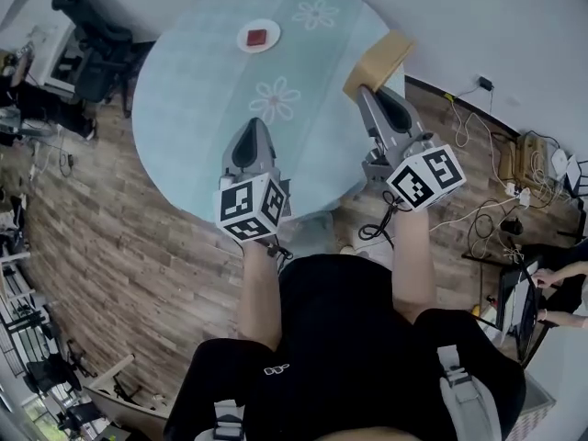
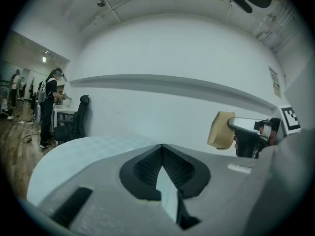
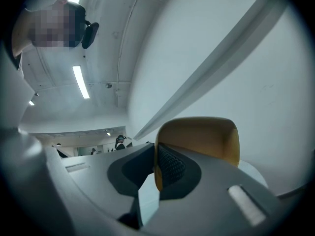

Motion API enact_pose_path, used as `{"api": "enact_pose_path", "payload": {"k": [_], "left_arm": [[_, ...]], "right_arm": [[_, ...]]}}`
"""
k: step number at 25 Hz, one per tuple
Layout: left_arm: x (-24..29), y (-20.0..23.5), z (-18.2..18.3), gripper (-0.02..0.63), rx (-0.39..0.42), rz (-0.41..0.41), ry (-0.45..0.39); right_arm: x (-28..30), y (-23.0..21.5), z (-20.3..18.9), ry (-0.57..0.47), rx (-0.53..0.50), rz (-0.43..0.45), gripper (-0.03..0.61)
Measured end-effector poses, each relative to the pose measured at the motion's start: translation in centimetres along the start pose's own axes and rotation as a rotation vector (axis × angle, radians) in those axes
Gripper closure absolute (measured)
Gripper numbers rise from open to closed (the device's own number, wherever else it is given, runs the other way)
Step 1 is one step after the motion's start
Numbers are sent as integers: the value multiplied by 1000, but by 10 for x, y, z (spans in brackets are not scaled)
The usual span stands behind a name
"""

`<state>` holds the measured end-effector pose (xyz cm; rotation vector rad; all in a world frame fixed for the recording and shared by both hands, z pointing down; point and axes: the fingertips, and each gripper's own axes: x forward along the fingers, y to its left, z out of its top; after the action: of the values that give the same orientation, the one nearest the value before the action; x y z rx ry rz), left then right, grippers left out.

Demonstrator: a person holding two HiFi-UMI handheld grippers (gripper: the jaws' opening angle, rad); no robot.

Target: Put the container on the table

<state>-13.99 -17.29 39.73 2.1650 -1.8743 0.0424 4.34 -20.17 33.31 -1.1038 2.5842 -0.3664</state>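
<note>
A tan, box-shaped container (image 1: 381, 58) hangs over the right rim of the round table (image 1: 193, 90), which has a pale blue flowered cloth. My right gripper (image 1: 365, 90) is shut on the container's near wall. In the right gripper view the pads pinch that wall, and the container (image 3: 206, 136) fills the space past the right gripper (image 3: 156, 167). My left gripper (image 1: 254, 122) is shut and empty above the table's near edge. In the left gripper view the left gripper (image 2: 161, 147) has its tips together, and the container (image 2: 221, 130) shows at the right.
A white plate (image 1: 258, 37) bearing a small red thing sits at the table's far side. A black office chair (image 1: 92, 49) stands at the left. Cables and power strips (image 1: 501, 182) lie on the wood floor at the right. A person (image 2: 50, 104) stands by a far desk.
</note>
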Motion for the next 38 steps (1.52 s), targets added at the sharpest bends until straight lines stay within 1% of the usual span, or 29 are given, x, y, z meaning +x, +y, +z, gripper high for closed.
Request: {"api": "enact_pose_path", "payload": {"k": [5, 8, 10, 12, 15, 17, 19, 21, 23, 26, 29, 31, 32, 34, 37, 38], "left_arm": [[41, 60, 9, 617, -24, 33, 12], [63, 94, 5, 617, -60, 54, 29], [76, 112, 0, 617, -90, 63, 44], [84, 118, -10, 617, -116, 59, 66], [95, 118, -24, 617, -143, 54, 92], [103, 121, -26, 617, -157, 60, 96], [107, 128, -27, 617, -171, 76, 99], [104, 136, -32, 617, -192, 107, 103], [98, 145, -34, 617, -209, 143, 103], [89, 151, -30, 617, -205, 172, 93], [82, 161, -28, 617, -203, 207, 86], [78, 170, -30, 617, -213, 232, 88], [75, 173, -31, 617, -218, 243, 89], [71, 178, -34, 617, -224, 261, 92], [64, 182, -36, 617, -231, 284, 89], [63, 182, -36, 617, -232, 288, 86]], "right_arm": [[72, -3, -19, 35, -22, 8, 546], [104, -7, -32, 68, -47, -6, 546], [120, -7, -43, 110, -76, -6, 546], [126, -10, -60, 188, -112, -2, 546], [133, -28, -88, 344, -162, -6, 548], [148, -39, -105, 438, -220, 14, 548], [166, -46, -127, 533, -304, 57, 548], [182, -48, -157, 639, -386, 129, 548], [195, -46, -189, 745, -459, 223, 548], [199, -44, -235, 883, -586, 364, 548], [199, -47, -282, 1047, -748, 501, 548], [197, -51, -310, 1149, -854, 573, 548], [195, -52, -321, 1186, -892, 605, 546], [191, -53, -339, 1235, -939, 657, 543], [188, -54, -356, 1263, -947, 686, 530], [187, -54, -357, 1262, -941, 685, 496]]}}
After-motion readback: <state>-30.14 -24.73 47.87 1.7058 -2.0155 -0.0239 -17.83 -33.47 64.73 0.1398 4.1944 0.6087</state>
